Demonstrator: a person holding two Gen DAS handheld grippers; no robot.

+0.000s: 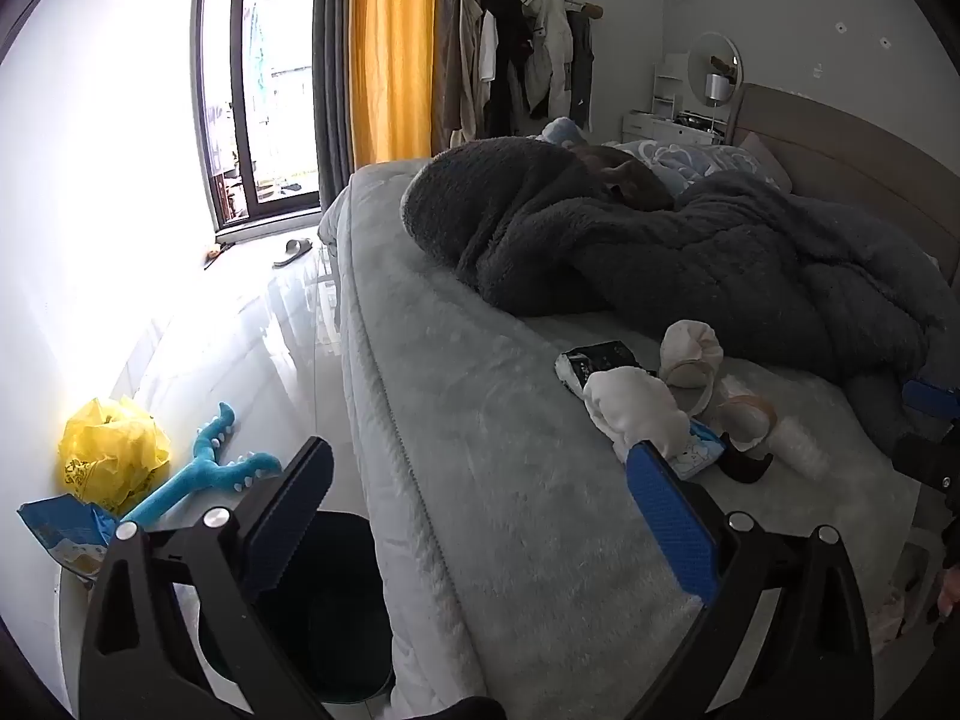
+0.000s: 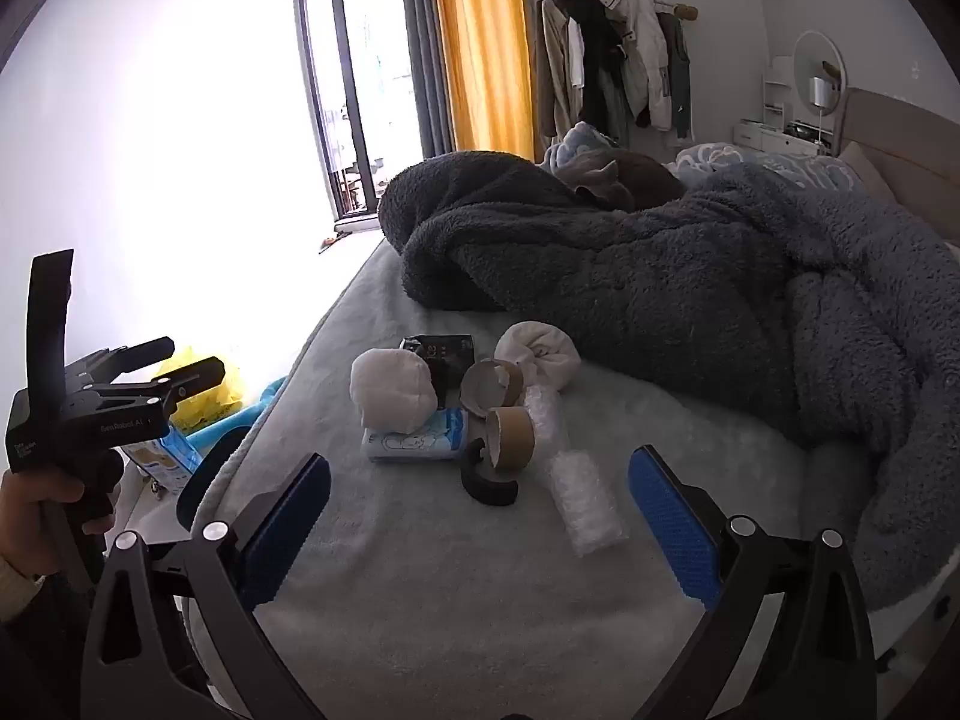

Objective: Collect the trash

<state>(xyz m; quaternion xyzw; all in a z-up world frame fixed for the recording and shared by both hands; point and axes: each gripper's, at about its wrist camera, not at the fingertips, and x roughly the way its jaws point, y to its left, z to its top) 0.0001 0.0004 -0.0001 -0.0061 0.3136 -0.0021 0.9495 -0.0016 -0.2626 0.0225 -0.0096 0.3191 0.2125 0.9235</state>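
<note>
Both grippers, the right gripper (image 2: 480,516) and left gripper (image 1: 480,498), stand wide apart and hold nothing. All the trash (image 2: 480,414) still lies on the bed (image 2: 420,570). Nothing looks picked up yet.

bright glass balcony door (image 1: 264,120), yellow curtain (image 1: 393,48), glossy pale floor (image 1: 240,348), bed (image 1: 480,420) with grey fleece blanket (image 2: 690,300), clothes rack (image 1: 528,48)

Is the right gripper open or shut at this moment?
Open. The right gripper has its blue pads far apart, with only the bed cover between them.
</note>
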